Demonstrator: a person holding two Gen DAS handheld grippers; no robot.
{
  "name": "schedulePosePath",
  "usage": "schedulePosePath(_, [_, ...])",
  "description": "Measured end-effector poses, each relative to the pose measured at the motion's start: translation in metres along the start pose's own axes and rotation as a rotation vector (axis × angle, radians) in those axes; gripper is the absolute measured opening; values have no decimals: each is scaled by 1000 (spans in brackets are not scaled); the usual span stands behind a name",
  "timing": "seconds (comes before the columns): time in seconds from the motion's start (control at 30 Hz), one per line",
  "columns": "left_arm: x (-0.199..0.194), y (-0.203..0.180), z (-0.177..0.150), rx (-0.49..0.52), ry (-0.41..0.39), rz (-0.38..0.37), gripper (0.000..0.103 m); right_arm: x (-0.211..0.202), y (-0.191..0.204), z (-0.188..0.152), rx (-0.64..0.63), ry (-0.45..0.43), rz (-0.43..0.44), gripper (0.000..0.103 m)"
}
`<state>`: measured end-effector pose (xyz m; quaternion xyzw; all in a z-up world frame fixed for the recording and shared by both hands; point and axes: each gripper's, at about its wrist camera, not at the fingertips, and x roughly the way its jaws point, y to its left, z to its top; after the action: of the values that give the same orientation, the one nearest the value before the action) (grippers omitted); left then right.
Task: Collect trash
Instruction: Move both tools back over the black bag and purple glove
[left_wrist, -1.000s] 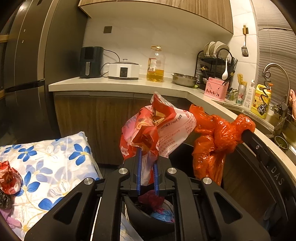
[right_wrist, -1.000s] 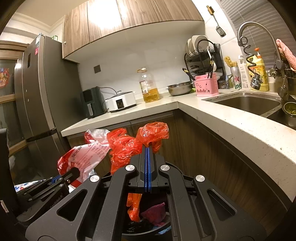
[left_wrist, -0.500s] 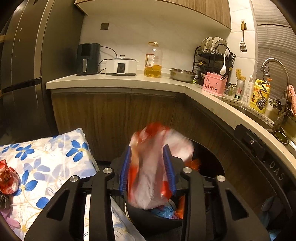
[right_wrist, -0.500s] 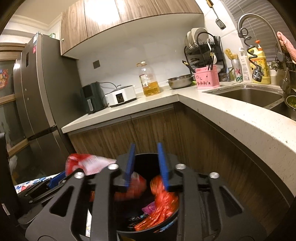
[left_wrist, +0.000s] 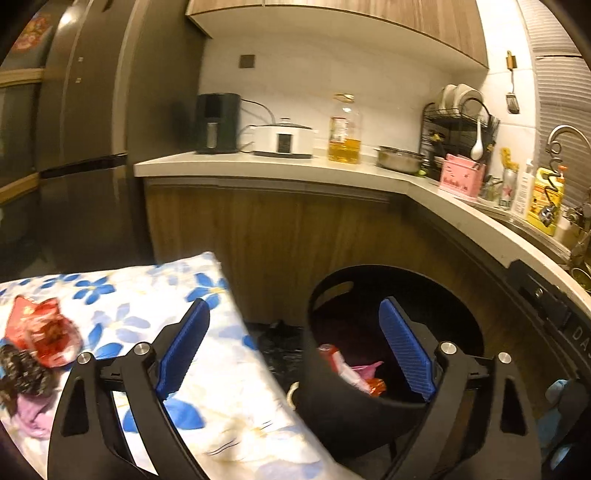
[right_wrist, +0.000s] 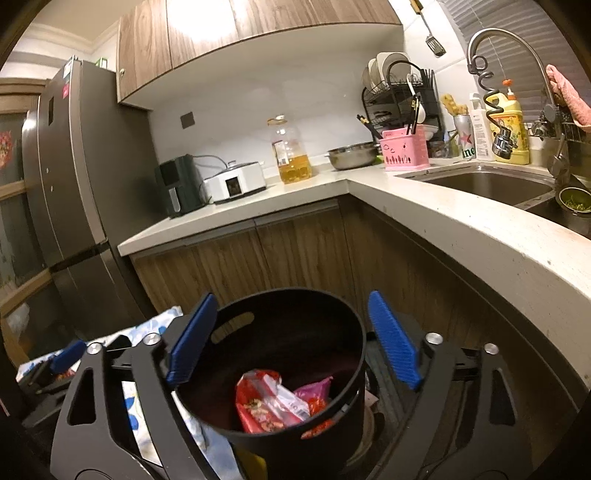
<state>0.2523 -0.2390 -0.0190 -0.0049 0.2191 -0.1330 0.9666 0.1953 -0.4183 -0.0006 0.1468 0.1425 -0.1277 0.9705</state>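
Note:
A black round trash bin (right_wrist: 332, 317) stands on the floor by the kitchen cabinets; it also shows in the left wrist view (left_wrist: 461, 317). Red and white plastic bags (right_wrist: 273, 402) lie inside it, seen too in the left wrist view (left_wrist: 347, 369). My right gripper (right_wrist: 291, 339) is open and empty above the bin. My left gripper (left_wrist: 295, 350) is open and empty, between the bin and a floral cloth (left_wrist: 129, 306). A red wrapper (left_wrist: 40, 336), a dark crumpled piece (left_wrist: 22, 376) and a pale purple scrap (left_wrist: 33, 421) lie on the cloth at the left.
Wooden cabinets (right_wrist: 295, 251) and a pale L-shaped countertop (right_wrist: 443, 221) surround the bin at the back and right. A tall fridge (right_wrist: 74, 184) stands at the left. A black bag (left_wrist: 277, 347) lies on the floor between cloth and bin.
Both grippers opened and dropped their bags into the bin. The left gripper then swung left, so the floral cloth fills more of its view.

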Motion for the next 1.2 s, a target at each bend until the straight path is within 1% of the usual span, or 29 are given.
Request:
schedulePosePath(0.03, [-4, 3, -1, -3, -4, 11, 96, -2, 3, -2, -9, 7, -4, 89])
schedulePosePath(0.23, [-31, 20, -9, 4, -37, 83, 97, -14, 15, -11, -44, 31, -15, 95])
schedulePosePath(0.47, [-56, 47, -19, -38, -50, 143, 97, -31, 24, -18, -23, 34, -5, 95])
schedulePosePath(0.73, [-81, 80, -34, -71, -57, 214, 97, -52, 45, -29, -36, -1, 9, 95])
schedulePosePath(0.87, [-92, 100, -44, -79, -69, 274, 97, -60, 59, -39, -36, -9, 35, 95])
schedulePosePath(0.97, [-99, 117, -51, -83, -68, 317, 97, -62, 74, -47, -47, 0, 64, 95])
schedulePosePath(1.07, [-110, 140, -60, -114, -68, 360, 97, -62, 90, -54, -64, 10, 92, 95])
schedulePosePath(1.2, [-123, 168, -71, -144, -71, 410, 97, -65, 118, -68, -97, 21, 157, 95])
